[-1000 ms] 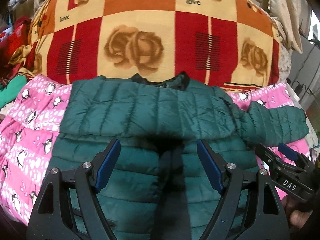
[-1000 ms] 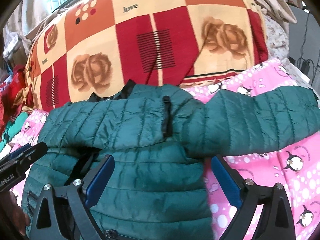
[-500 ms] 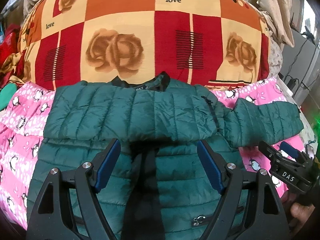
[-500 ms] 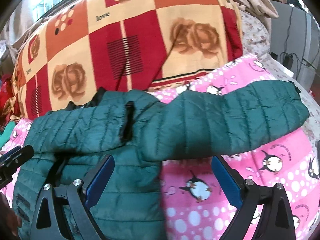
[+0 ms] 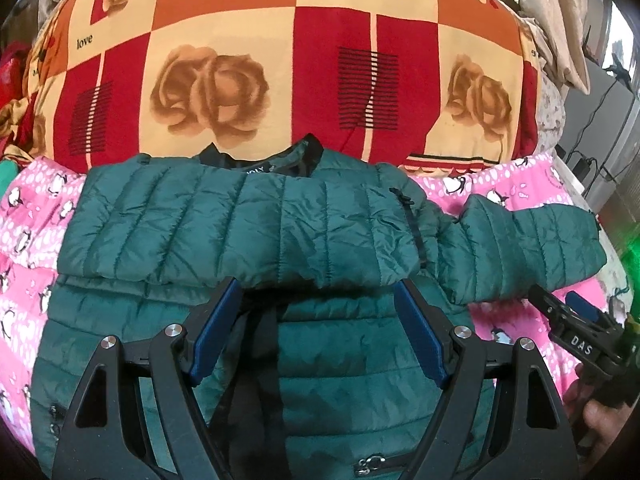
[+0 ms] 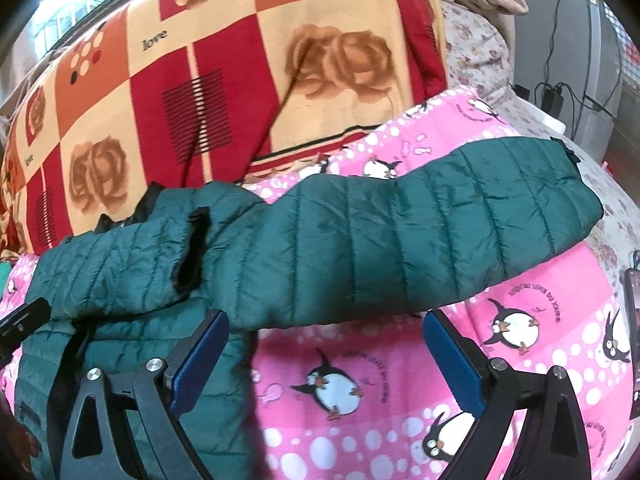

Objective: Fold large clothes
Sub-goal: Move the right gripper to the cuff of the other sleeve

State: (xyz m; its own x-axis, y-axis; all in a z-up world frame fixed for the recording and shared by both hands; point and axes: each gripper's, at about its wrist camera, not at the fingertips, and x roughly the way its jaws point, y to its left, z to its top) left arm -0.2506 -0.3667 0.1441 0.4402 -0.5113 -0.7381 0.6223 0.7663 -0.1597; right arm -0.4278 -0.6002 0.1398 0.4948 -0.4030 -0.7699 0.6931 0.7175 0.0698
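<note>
I am in a home bedroom. I stand at a bed spread with a pink penguin-print sheet (image 6: 532, 280). At 12 o'clock lies a thick folded blanket (image 5: 280, 60) in red, orange and cream squares with roses and the word "love". At 2 o'clock, chargers and cables (image 6: 556, 92) sit beside a grey appliance (image 6: 568, 32). At 9 o'clock, loose clothing (image 5: 12, 92) is heaped.

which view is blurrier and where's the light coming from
Right wrist view: softer, the checked blanket smeared, blown-out window glare in the top left corner. Left wrist view: sharper, jacket stitching crisp, a dark shadow below the folded sleeve. Both views bend strongly at the edges.
</note>
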